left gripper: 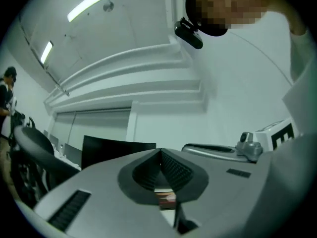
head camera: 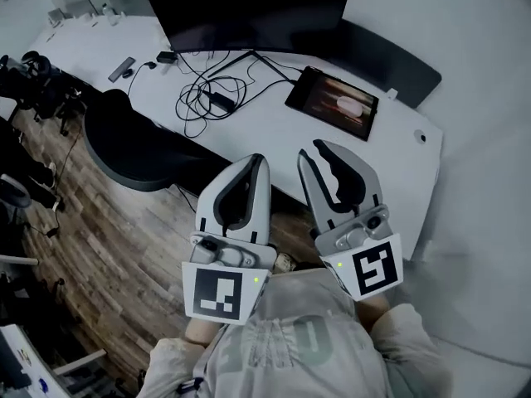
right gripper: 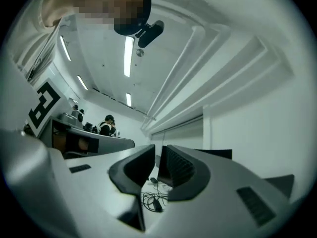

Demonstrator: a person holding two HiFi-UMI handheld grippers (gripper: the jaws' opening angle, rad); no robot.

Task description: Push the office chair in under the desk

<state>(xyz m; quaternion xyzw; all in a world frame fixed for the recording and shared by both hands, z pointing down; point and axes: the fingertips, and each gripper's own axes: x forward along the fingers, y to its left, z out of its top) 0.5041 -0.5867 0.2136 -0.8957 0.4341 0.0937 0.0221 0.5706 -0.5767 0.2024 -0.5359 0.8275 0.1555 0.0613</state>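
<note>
The black office chair (head camera: pixel 133 148) stands at the desk's near left side, its curved backrest against the edge of the white desk (head camera: pixel 274 135); it also shows as a dark curve, the chair (left gripper: pixel 32 143), in the left gripper view. My left gripper (head camera: pixel 258 159) (left gripper: pixel 161 152) is shut with nothing between its jaws. My right gripper (head camera: pixel 312 149) (right gripper: pixel 159 152) is open by a narrow gap and holds nothing. Both are held close to my chest, tilted upward, to the right of the chair and not touching it.
On the desk are a wide dark monitor (head camera: pixel 249 11), a lit tablet (head camera: pixel 333 102) and tangled cables (head camera: pixel 211 94). Dark equipment (head camera: pixel 33 85) crowds the far left above the wood floor (head camera: pixel 108 247). A dark curved shape (head camera: pixel 394 60) lies behind the desk. People (right gripper: pixel 106 125) sit in the background.
</note>
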